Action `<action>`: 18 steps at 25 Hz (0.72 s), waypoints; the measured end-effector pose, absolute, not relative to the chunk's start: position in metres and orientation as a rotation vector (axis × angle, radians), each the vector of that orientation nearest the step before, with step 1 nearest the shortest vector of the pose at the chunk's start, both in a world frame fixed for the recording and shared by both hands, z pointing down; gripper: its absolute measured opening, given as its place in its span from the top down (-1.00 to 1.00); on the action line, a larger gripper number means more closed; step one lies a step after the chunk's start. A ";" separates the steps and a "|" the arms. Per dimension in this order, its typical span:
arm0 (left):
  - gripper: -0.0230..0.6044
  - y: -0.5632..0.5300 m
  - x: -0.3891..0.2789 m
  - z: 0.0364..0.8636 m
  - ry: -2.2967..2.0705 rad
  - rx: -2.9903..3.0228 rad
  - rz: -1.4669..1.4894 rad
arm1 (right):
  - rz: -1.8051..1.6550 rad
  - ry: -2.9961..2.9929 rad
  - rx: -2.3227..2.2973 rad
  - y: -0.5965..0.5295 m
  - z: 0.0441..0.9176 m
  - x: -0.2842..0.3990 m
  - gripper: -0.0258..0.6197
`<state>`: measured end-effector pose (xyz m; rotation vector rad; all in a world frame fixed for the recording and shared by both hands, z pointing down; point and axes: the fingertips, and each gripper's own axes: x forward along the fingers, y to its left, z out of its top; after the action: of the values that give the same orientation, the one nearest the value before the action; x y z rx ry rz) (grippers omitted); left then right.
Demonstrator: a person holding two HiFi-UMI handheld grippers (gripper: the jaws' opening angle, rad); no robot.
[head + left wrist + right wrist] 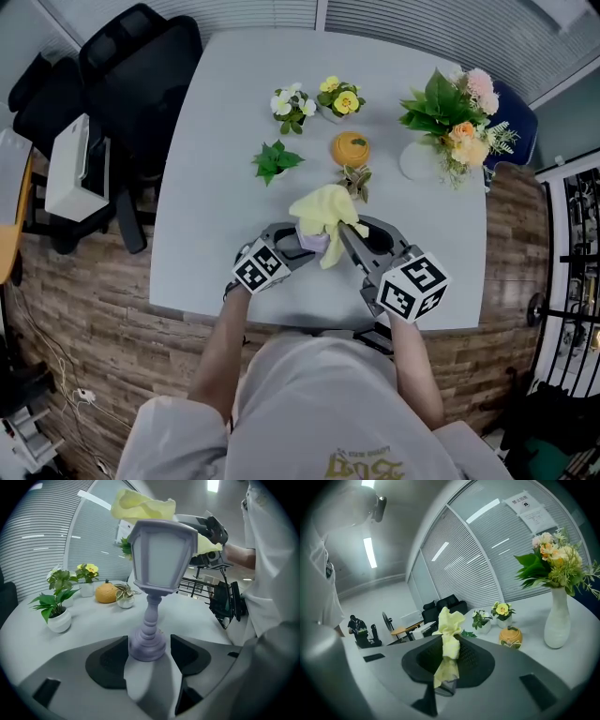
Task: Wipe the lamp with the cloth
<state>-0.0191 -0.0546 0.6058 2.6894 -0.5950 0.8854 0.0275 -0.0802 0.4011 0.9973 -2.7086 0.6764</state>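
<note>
We have the lamp point(163, 555) standing upright on the table point(234, 141), near its front edge; its long axis runs straight up from foot to hood. The left gripper point(149, 641) comes at it low and level; its jaws are narrowed on either side of the foot point(146, 649), one pad against it and the other a hair off or just touching, so we judge the lamp held steady there. The right gripper point(450, 648) has its jaws pressed together on the cloth point(450, 625); a twist of yellow stands up out of the pinch and a short tail hangs below.

What the next move turns on is this: the cloth point(140, 506) lies on top of the hood, at the upper end of the axis, and the right gripper reaches it from above and from our right; the left one is at the bottom end, well below. So the right hand is the one nearer the surfaces to be wiped; we judge that its stroke should go down the hood's panes along the axis, stopping short of the left jaws at the foot; pushing sideways instead could tip the lamp in that low grip. In the head view the cloth covers most of the lamp between the two grippers.
</note>
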 end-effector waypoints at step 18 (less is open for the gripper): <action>0.07 -0.059 -0.020 0.617 -0.564 2.684 1.002 | 0.694 -2.610 0.902 -0.080 0.430 0.013 0.72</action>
<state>-0.0197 -0.0591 0.6171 2.6840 -0.5643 1.0016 0.0133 -0.0803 0.4297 0.9017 -2.6096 0.6935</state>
